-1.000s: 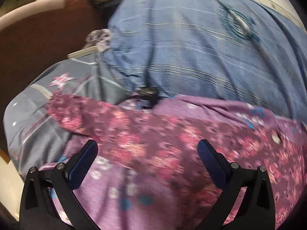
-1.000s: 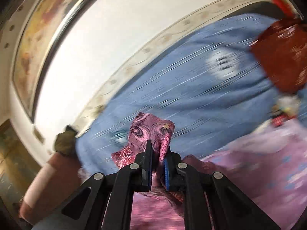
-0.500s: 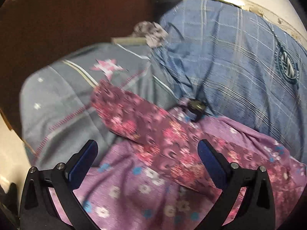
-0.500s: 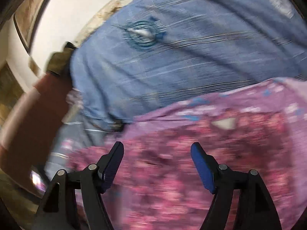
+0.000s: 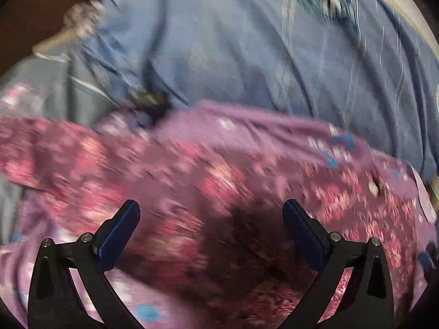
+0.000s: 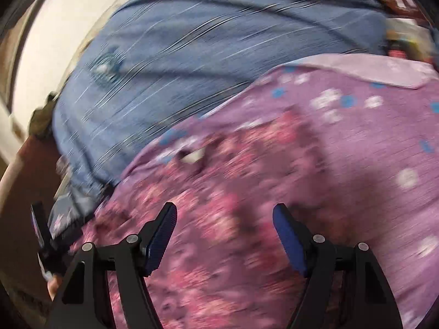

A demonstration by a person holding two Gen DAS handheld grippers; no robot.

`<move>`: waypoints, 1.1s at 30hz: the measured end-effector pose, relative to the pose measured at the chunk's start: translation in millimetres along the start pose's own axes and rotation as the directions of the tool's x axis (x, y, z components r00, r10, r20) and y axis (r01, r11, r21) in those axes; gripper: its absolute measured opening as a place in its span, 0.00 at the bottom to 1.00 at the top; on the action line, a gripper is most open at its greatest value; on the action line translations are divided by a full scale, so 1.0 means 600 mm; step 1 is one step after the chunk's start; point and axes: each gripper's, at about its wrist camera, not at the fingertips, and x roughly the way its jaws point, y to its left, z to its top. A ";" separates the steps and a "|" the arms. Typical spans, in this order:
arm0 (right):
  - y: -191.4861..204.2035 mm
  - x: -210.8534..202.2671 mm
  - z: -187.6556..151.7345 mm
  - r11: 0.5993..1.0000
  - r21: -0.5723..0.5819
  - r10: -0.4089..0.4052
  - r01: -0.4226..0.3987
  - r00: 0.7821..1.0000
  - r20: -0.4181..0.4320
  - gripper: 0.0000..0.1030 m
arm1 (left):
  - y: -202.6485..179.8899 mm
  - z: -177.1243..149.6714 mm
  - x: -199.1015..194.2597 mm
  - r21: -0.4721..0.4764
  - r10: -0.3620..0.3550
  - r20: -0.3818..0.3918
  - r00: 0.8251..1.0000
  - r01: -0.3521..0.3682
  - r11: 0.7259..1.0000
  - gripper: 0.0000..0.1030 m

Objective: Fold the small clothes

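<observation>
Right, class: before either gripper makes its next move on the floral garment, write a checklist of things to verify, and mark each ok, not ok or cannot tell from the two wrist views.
1. Left gripper open and empty: ok.
2. Right gripper open, nothing between the pads: ok.
3. Dark pink floral garment lying under both grippers on the lilac flowered sheet: ok.
4. Garment lying flat and free of wrinkles: cannot tell, both views are blurred.
5. An edge or corner to pinch clearly found: cannot tell.
6. Blue checked blanket clear of the garment: ok, it lies behind it.
</observation>
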 end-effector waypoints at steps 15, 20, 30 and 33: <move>-0.052 0.117 0.056 0.964 -0.160 -0.229 0.210 0.967 -0.109 0.07 | -0.023 0.001 0.027 -0.022 -0.259 -0.108 0.960 0.258 0.966 0.92; -0.070 0.085 0.066 0.958 -0.110 -0.268 0.263 0.963 -0.033 0.07 | 0.018 0.019 0.012 -0.091 -0.170 -0.051 0.984 0.165 0.982 0.68; -0.096 0.074 0.054 0.912 -0.038 -0.407 0.408 0.913 0.025 0.07 | 0.012 0.007 0.034 -0.102 -0.134 -0.110 0.985 0.123 0.987 0.81; -0.094 0.082 0.055 0.903 -0.054 -0.425 0.426 0.905 0.027 0.07 | -0.028 0.000 0.050 -0.021 -0.132 -0.140 0.981 0.131 0.991 0.81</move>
